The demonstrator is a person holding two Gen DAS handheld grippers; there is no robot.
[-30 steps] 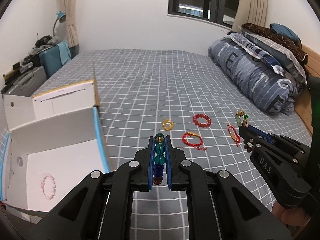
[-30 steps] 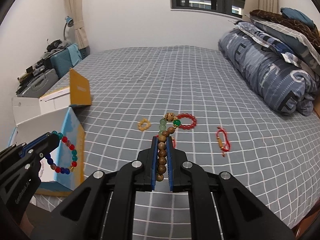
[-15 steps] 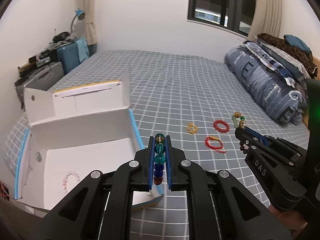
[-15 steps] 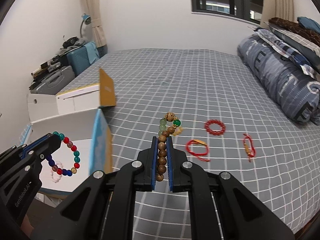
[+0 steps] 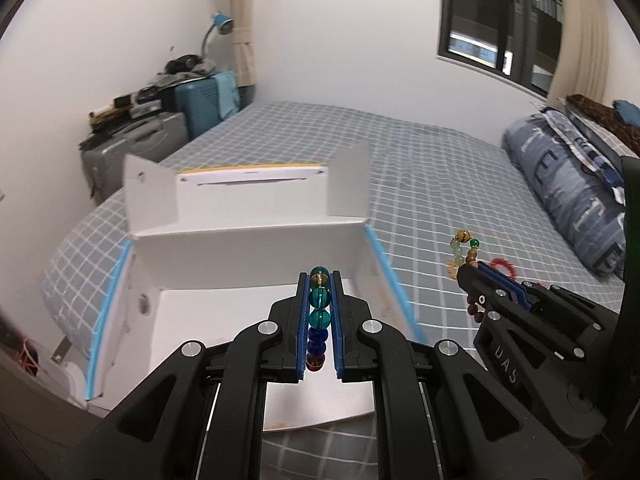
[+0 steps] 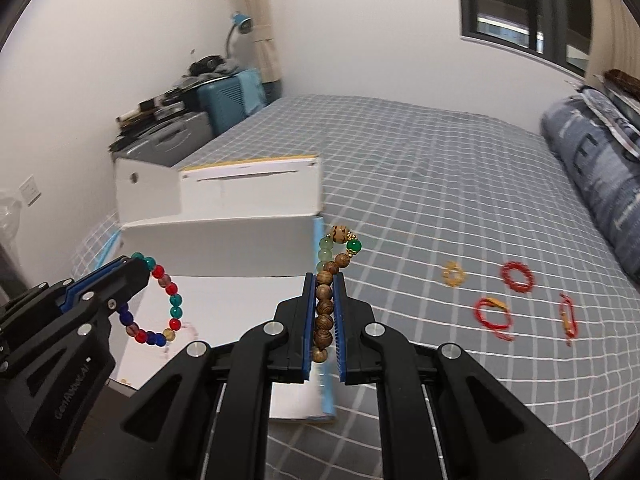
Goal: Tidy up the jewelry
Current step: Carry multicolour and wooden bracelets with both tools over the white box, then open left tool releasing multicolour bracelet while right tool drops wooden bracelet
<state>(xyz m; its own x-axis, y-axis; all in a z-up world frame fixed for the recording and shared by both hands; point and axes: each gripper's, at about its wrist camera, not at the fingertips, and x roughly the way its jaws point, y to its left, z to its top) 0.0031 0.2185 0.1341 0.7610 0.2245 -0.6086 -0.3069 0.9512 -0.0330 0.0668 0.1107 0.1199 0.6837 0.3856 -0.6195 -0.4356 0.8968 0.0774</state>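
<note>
Left hand-held gripper (image 5: 319, 312): clamped on a multicoloured glass-bead bracelet (image 5: 319, 312) of teal, blue and amber beads, strung edge-on between its blue-lined fingers. In the right wrist view its loop (image 6: 154, 300) hangs free, with red and purple beads showing too. A second ago this gripper faced the bedspread with the box off to its left; now it hangs directly above the box interior.

Right hand-held gripper (image 6: 323, 308): closed on a brown wooden-bead bracelet (image 6: 326, 300) with pale green, dark green and patterned beads at its far end. It has swung leftward as well, and the box's blue-edged right wall now lies just beneath its fingers.

Beneath and just ahead of both: an open white cardboard box with blue-trimmed edges (image 5: 248, 240), flaps up, resting on the grey checked bed (image 6: 420, 200). A faint pink bead bracelet (image 6: 188, 326) lies on its floor, partly hidden behind the hanging loop.

Ahead and right of the right gripper, on the bedspread: a small yellow bead ring (image 6: 453, 274), a red bead bracelet (image 6: 517, 276), a red cord bracelet (image 6: 492, 316), and a red cord bracelet with a gold charm (image 6: 568, 318).

Judgement: both carried pieces have reached the box; the left looks ready to drop, the right seems to need a little more leftward travel. Four pieces remain to be collected.
</note>
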